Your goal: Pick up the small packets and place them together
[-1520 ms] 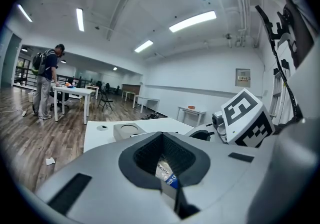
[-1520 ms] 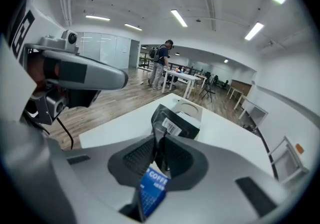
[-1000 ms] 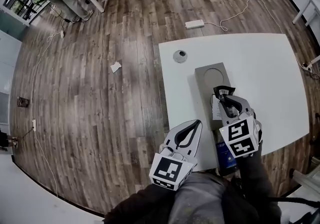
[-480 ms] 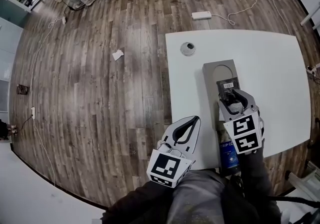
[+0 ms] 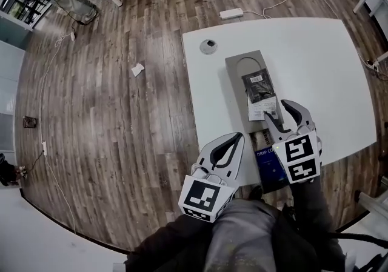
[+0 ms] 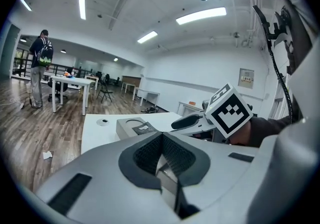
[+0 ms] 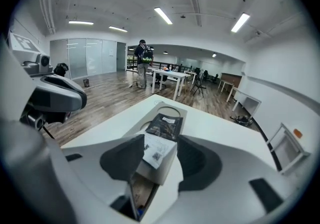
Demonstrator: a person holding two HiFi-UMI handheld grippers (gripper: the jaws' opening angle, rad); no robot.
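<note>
A white rectangular table (image 5: 339, 65) stands on the wooden floor; on it lies a grey flat rectangular block (image 5: 237, 68), its length running away from the person. Two small packets already rest on the block end to end: a black glossy packet (image 5: 259, 85) farther out and a white paper packet (image 5: 262, 108) at the near end, touching it. The white one lies just ahead and a little left of the right gripper (image 5: 286, 116), which is much the nearer. Its jaws have just been opening and stand well apart, pads pressing on nothing, the white packet lying free beyond them. The left gripper (image 5: 236, 139) hovers off the table's near edge, jaws together and empty.
</note>
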